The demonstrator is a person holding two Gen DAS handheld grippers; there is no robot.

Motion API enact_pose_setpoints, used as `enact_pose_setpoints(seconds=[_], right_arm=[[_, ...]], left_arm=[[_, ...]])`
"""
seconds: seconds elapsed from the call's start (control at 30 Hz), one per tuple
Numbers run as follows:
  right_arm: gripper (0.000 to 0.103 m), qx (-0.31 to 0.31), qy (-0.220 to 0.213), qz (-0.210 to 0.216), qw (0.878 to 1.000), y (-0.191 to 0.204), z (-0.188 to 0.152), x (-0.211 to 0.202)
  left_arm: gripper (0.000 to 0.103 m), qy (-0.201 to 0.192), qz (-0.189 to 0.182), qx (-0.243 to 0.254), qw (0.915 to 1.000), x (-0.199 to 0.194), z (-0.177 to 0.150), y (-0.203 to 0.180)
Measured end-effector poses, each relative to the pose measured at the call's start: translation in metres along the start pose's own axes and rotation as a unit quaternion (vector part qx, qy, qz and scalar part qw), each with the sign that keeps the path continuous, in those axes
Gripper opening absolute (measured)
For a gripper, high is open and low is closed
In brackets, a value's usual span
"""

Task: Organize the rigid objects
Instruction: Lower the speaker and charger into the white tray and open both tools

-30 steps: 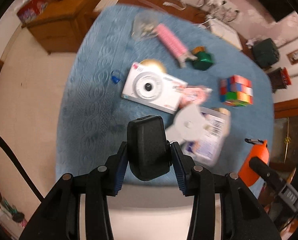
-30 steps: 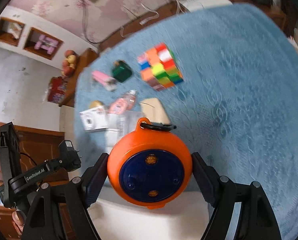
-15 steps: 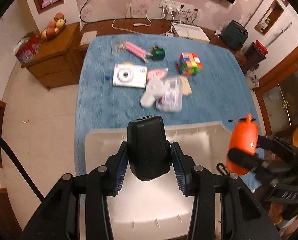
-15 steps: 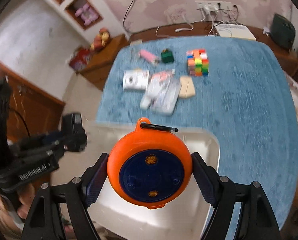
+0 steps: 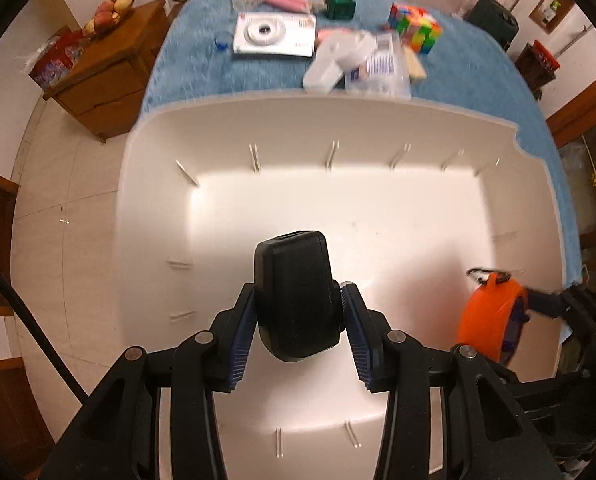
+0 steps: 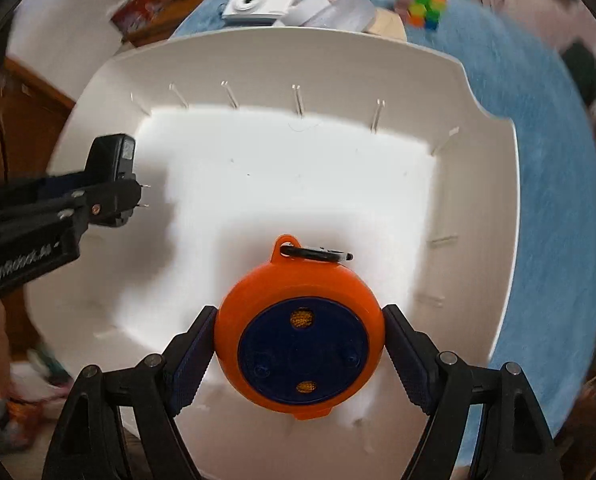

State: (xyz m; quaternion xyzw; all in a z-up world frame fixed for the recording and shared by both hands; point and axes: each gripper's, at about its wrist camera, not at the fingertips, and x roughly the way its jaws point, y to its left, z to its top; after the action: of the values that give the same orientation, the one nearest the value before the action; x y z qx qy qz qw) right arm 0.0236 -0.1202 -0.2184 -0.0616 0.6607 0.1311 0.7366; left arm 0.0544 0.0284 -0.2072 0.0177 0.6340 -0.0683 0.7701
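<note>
- Hanging over the white bin (image 5: 377, 120), the left gripper (image 5: 298, 320) points steeply down, its blue-padded jaws clamped on a black plug adapter (image 5: 296, 292); in the right wrist view two metal prongs show on the adapter's side.
- The right gripper (image 6: 299, 344) points straight down above the same bin, its jaws pressed against both sides of a round orange case (image 6: 298, 320) with a dark blue centre panel and two small amber spots; a black clip hangs through the loop at its top.
- The bin sits on a table covered by a blue textured cloth (image 6: 537, 160); its interior is bare white, with thin ribs along the walls, and one corner of its rim has a notch.
- Both held items are above the bin's floor, apart from each other: the adapter toward the bin's left side, the orange case toward its right.
- Beyond the far rim, on the cloth, lie a white compact camera (image 5: 274, 34), a pink object (image 5: 286, 0), a small green box (image 5: 339, 6), a multicoloured puzzle cube (image 5: 415, 28), and a clear blister pack (image 5: 361, 64) overlapping a tan block (image 5: 415, 66).
- Off the table's left stands a wooden cabinet (image 5: 110, 76) bearing fruit (image 5: 110, 8).
</note>
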Motion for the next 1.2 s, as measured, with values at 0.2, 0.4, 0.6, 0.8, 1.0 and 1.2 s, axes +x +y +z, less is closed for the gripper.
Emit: enact_pose_setpoints(seconds=[0.2, 0.4, 0.6, 0.8, 1.0, 1.2], right_arm=[[0.082, -0.044, -0.008, -0.042, 0.998, 0.01, -0.008, 0.008], [0.084, -0.045, -0.046, -0.012, 0.998, 0.004, -0.021, -0.008], [0.084, -0.01, -0.079, 0.029, 0.996, -0.016, -0.011, -0.035], [0.084, 0.019, -0.177, 0.042, 0.983, -0.016, -0.015, -0.075], [0.084, 0.026, -0.162, 0.052, 0.985, -0.016, -0.006, -0.093], [0.084, 0.021, -0.187, 0.034, 0.981, -0.017, 0.001, -0.118]], left_arm=[[0.047, 0.021, 0.006, 0.009, 0.9997, 0.021, -0.011, -0.003], [0.059, 0.036, 0.032, 0.017, 0.9987, 0.019, -0.012, -0.008], [0.07, 0.009, 0.034, 0.019, 0.9992, 0.001, -0.014, -0.015], [0.076, -0.025, 0.042, 0.021, 0.9986, -0.025, -0.011, -0.02], [0.077, -0.059, 0.032, 0.009, 0.9977, -0.055, -0.002, -0.018], [0.077, -0.084, 0.02, -0.002, 0.9963, -0.078, 0.017, -0.016]])
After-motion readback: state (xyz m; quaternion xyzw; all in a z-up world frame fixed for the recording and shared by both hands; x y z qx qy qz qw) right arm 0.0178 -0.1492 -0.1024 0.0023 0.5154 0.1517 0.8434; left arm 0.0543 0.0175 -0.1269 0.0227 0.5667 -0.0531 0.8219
